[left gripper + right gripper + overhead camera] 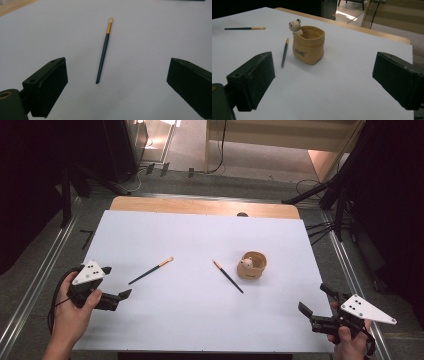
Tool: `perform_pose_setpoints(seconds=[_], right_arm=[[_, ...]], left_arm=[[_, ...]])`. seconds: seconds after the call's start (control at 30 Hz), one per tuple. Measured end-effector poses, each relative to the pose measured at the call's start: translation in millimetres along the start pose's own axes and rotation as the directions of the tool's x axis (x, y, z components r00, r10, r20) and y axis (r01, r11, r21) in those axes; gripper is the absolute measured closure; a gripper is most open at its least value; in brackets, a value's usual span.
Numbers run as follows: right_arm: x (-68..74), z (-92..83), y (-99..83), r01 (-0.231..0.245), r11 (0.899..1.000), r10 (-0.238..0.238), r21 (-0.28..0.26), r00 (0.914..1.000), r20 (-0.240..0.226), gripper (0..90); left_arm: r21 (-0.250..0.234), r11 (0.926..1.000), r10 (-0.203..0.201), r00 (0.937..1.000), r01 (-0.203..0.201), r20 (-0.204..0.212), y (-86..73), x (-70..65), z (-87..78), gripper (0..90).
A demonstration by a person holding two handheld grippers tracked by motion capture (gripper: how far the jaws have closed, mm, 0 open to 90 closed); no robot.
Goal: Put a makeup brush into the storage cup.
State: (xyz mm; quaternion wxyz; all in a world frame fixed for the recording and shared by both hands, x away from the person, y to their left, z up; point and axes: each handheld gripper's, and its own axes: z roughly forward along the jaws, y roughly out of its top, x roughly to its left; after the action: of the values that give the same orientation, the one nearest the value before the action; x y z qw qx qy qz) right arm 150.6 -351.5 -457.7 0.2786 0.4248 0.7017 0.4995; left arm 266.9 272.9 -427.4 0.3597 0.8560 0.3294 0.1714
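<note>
Black jaws of left gripper (127, 293) stood wide apart, nothing between them, low over white sheet (200, 320) at near left. Pointed at left brush (104, 49), lying flat just beyond, dark handle tip nearest, pale bristles at far end. Right gripper (311, 306) likewise spread and empty at near right, aimed toward tan bear pot (308, 45) at right of centre. Right brush (284, 52) lay flat just left of pot, not touching, bristle end farther away. Both brushes well apart from each other.

Likely step: closing in on left brush for pickup, pot probably the destination. Best done by centring handle between jaws, turning wrist so jaws crossed the shaft rather than ran along it. Better gripped mid-handle, not near tip, to avoid pivoting. Thin, round, flat on sheet: likely to roll or slip, so jaw tips lowered right to surface before closing. Slow squeeze advised.
</note>
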Motion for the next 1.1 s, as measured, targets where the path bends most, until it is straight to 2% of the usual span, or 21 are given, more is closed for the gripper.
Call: perform_pose_setpoints(seconds=[0.1, 0.3, 0.53, 0.6, 0.7, 0.73, 0.77, 0.8, 0.83, 0.97, 1.03, 1.1], right_arm=[[0.2, 0.3, 0.2, 0.000, 1.000, 0.000, -0.001, 1.0000, -0.001, 4.9], [0.1, 1.6, -0.5, -0.003, 1.000, 0.003, 0.002, 1.0000, -0.005, 4.9], [0.0, 2.2, -0.8, -0.007, 1.000, 0.007, 0.003, 1.0000, -0.004, 4.9], [0.1, 2.2, -1.1, -0.008, 1.000, 0.008, 0.006, 1.0000, -0.003, 4.9], [0.1, 2.5, -1.1, -0.006, 1.000, 0.006, 0.004, 1.0000, -0.005, 4.9], [0.5, 2.5, -1.0, -0.007, 1.000, 0.007, 0.006, 1.0000, -0.004, 4.9], [0.7, 2.9, -1.2, -0.005, 1.000, 0.005, 0.007, 1.0000, -0.005, 4.9], [0.7, 2.9, -1.2, -0.005, 1.000, 0.005, 0.007, 1.0000, -0.005, 4.9], [1.1, 3.0, -1.4, -0.009, 1.000, 0.009, 0.008, 0.9999, -0.007, 4.9], [1.4, 3.9, -2.0, -0.004, 1.000, 0.004, 0.013, 1.0000, -0.008, 4.9], [1.5, 4.4, -2.0, -0.001, 1.000, 0.001, 0.013, 1.0000, -0.006, 4.9], [1.5, 4.7, -1.8, -0.004, 1.000, 0.004, 0.012, 1.0000, 0.000, 5.2]], left_arm=[[0.063, 0.9976, 0.028, 0.9996, -0.028, -0.002, 7.8, 0.5, 7.5, 3.3], [0.138, 0.9889, 0.053, 0.9984, -0.055, 0.018, 19.9, 3.6, 18.5, 3.3], [0.215, 0.9743, 0.062, 0.9974, -0.069, 0.037, 27.0, 6.9, 29.2, 3.5], [0.243, 0.9674, 0.065, 0.9972, -0.072, 0.038, 29.4, 7.2, 33.1, 3.5], [0.295, 0.9532, 0.051, 0.9972, -0.065, 0.055, 31.3, 8.5, 40.8, 3.4], [0.318, 0.9455, 0.047, 0.9963, -0.067, 0.071, 31.5, 9.4, 44.0, 3.4], [0.349, 0.9345, 0.044, 0.9955, -0.071, 0.083, 31.5, 9.8, 47.7, 1.8], [0.374, 0.9241, 0.053, 0.9953, -0.079, 0.081, 31.4, 9.5, 51.3, 1.8], [0.390, 0.9174, 0.060, 0.9960, -0.081, 0.067, 31.6, 8.7, 54.3, 1.4], [0.434, 0.8972, 0.054, 0.9960, -0.080, 0.072, 34.8, 8.6, 62.5, 1.7], [0.457, 0.8863, 0.053, 0.9969, -0.074, 0.058, 36.8, 7.8, 66.6, 5.9], [0.477, 0.8763, 0.056, 0.9975, -0.070, 0.045, 39.0, 7.3, 70.2, 14.1]])
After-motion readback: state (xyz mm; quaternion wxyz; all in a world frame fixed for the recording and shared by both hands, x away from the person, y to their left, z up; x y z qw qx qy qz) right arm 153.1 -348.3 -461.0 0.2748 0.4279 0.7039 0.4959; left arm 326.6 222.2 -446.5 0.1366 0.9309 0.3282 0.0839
